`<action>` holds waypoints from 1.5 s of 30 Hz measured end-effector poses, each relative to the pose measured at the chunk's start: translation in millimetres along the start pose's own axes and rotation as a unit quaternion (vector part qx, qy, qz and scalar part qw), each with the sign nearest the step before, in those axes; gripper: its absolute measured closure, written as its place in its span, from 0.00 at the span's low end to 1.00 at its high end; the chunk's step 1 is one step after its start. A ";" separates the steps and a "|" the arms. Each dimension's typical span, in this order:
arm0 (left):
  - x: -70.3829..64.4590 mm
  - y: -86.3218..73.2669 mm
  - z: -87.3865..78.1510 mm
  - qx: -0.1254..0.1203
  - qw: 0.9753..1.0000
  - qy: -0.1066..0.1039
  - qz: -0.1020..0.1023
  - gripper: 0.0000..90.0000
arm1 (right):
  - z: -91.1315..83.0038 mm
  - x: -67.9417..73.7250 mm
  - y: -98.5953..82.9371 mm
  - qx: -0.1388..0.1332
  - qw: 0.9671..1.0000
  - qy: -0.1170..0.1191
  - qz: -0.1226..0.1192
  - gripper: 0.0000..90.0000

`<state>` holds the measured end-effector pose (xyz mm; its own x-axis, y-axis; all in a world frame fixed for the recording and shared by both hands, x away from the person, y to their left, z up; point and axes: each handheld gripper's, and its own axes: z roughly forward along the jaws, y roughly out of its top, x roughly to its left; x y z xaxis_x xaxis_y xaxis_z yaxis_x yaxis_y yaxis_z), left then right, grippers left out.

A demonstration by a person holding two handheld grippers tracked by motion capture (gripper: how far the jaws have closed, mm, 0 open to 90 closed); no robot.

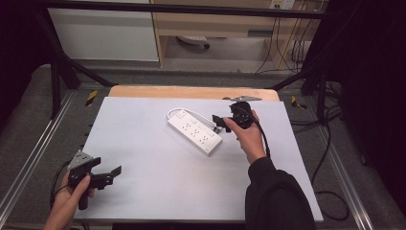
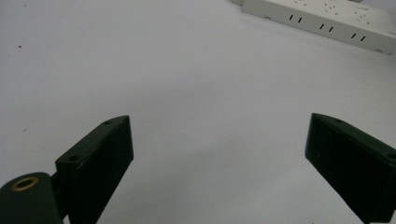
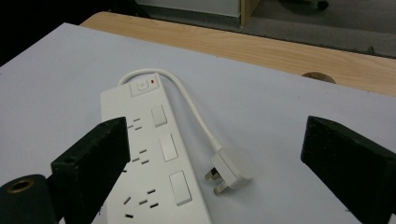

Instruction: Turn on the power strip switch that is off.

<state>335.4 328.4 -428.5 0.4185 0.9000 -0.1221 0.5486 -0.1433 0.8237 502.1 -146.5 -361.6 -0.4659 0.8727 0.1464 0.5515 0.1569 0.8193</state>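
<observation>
A white power strip (image 1: 194, 132) lies aslant at the middle of the white table top (image 1: 153, 163). In the right gripper view the strip (image 3: 154, 154) shows a row of sockets, rocker switches and a red light near its far end. Its short white cable (image 3: 198, 114) loops round to a three-pin plug (image 3: 231, 170) lying loose beside it. My right gripper (image 1: 218, 123) hovers at the strip's right side, open, jaws wide apart (image 3: 217, 140) above strip and plug. My left gripper (image 1: 107, 167) stays near the table's front left corner, open (image 2: 219, 140) over bare surface, with the strip (image 2: 322, 18) far ahead.
A wooden strip (image 1: 191, 92) runs along the table's far edge, with a round hole (image 3: 315, 75) in it. Black frame bars and cables stand around the table. Beyond it are a cabinet and shelving on the floor.
</observation>
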 end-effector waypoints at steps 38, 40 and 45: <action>-0.1 -1.0 0.1 0.006 1.000 0.001 0.005 0.09 | 29.2 22.5 22.8 -0.026 0.999 0.015 -0.030 0.80; -0.3 -1.0 0.3 0.006 1.000 0.000 0.007 0.09 | 32.2 25.0 23.5 -0.026 0.999 0.019 -0.034 0.82; -0.4 -0.9 0.1 0.006 1.000 -0.001 0.007 0.09 | 36.7 30.5 26.5 -0.042 0.998 0.026 -0.038 0.89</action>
<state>334.7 328.2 -429.2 0.4278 0.8971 -0.1107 0.5516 -0.1621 0.8182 527.9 -98.8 -355.8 -0.5398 0.8348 0.1087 0.4546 0.1804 0.8722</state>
